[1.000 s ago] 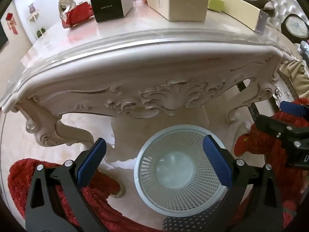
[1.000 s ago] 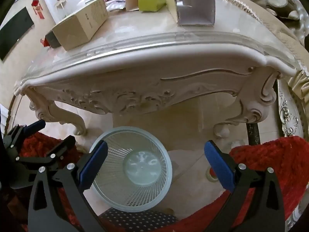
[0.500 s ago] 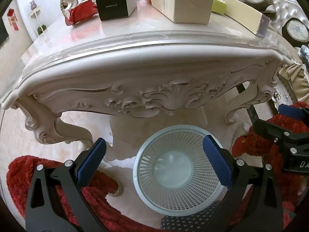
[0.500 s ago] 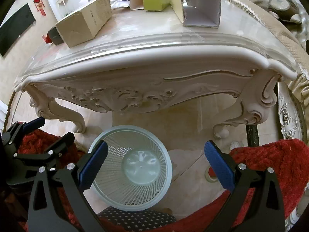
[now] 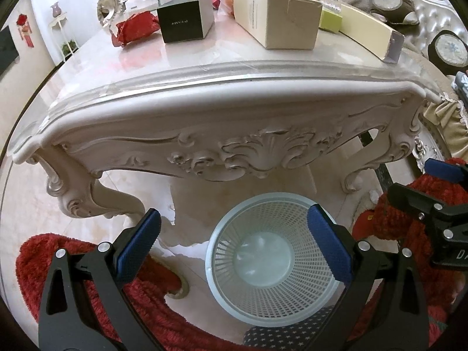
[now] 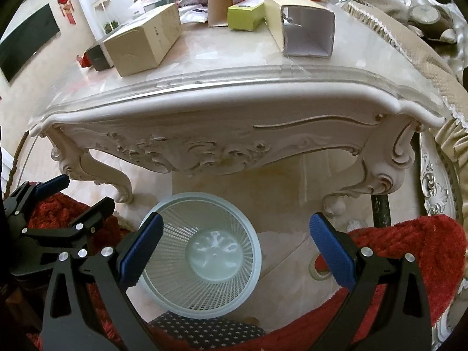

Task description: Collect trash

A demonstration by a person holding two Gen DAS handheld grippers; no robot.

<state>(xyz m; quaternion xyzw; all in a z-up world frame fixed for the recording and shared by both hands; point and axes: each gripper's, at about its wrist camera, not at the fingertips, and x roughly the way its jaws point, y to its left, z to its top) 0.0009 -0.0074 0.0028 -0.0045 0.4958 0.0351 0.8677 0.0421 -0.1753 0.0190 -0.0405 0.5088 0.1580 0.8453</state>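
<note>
A pale blue mesh wastebasket [image 5: 270, 260] [image 6: 201, 254] stands on the floor below the carved white table [image 5: 228, 87] [image 6: 234, 79], with nothing in it. My left gripper [image 5: 234, 242] hangs open above the basket, nothing between its fingers. My right gripper [image 6: 234, 248] is open too, just right of the basket. On the tabletop lie a black box [image 5: 184, 22], a tan carton [image 5: 278, 17] [image 6: 144, 44], a crumpled red wrapper [image 5: 134, 27], a green box [image 6: 245, 14] and an open-ended cream carton [image 6: 301, 26] [image 5: 371, 36].
Red fuzzy fabric [image 5: 73, 266] [image 6: 409, 251] covers the lower corners of both views, with star-patterned cloth [image 6: 201, 330] at the bottom. The table's curved legs [image 5: 82, 193] [image 6: 383, 172] flank the basket. More clutter crowds the far tabletop. An ornate sofa [image 6: 433, 23] stands at right.
Both grippers have risen a little, so more of the tabletop and its boxes shows. Their jaws stay as wide as before.
</note>
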